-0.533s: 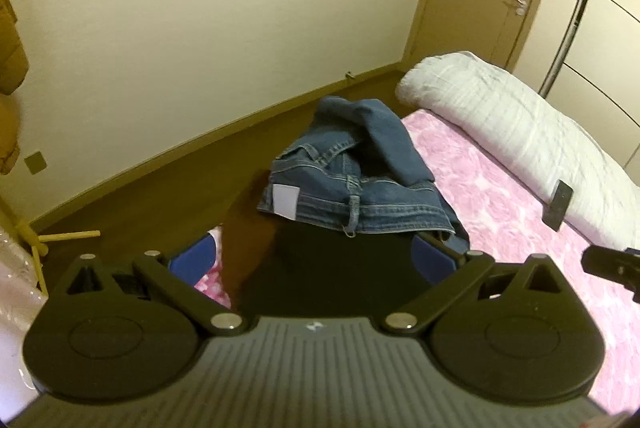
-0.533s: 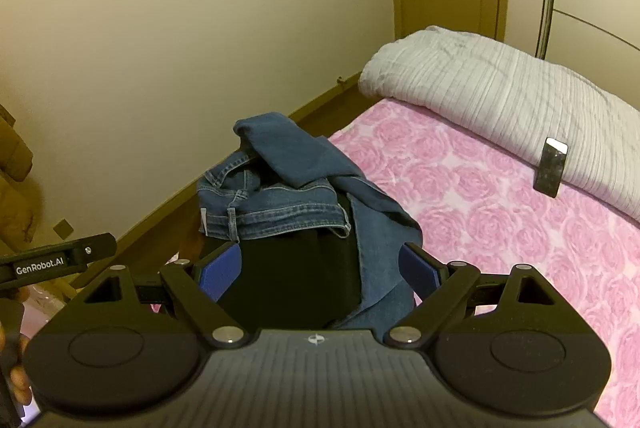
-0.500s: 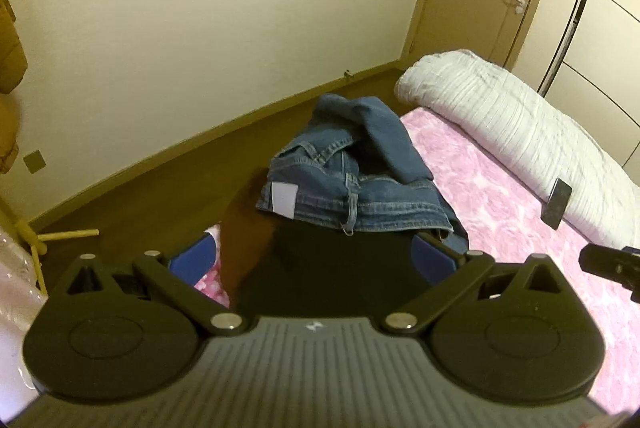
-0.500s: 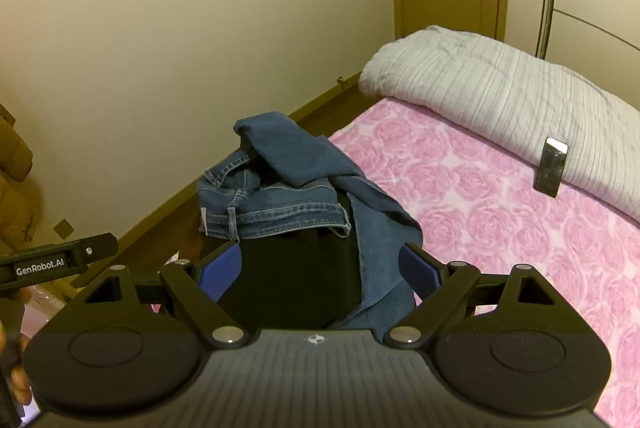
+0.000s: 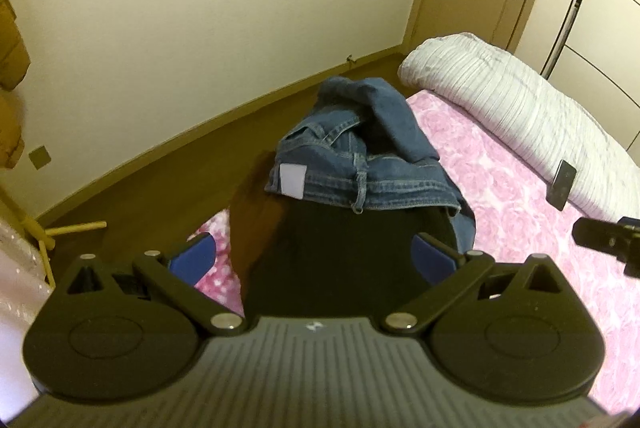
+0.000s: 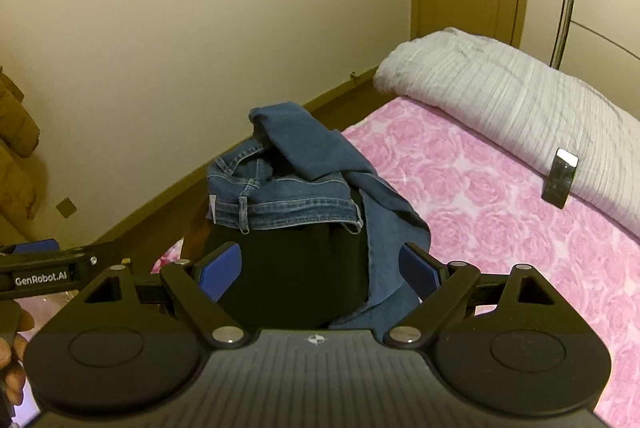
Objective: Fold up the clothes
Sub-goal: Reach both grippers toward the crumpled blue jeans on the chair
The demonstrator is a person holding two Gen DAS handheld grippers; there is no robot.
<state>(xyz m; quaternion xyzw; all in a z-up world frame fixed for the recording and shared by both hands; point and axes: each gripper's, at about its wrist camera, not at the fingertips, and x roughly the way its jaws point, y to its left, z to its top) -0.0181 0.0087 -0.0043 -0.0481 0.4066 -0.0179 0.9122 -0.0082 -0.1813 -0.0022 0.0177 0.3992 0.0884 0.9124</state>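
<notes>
Jeans (image 5: 360,164) lie beyond both wide-open, empty grippers: left gripper (image 5: 316,256), right gripper (image 6: 320,264).

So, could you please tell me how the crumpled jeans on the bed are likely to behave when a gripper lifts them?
The jeans lie in soft folds, so they will probably sag and unfurl. The thick stitched waistband suggests fairly heavy denim. Part overlaps a black garment, which might drag along.
</notes>
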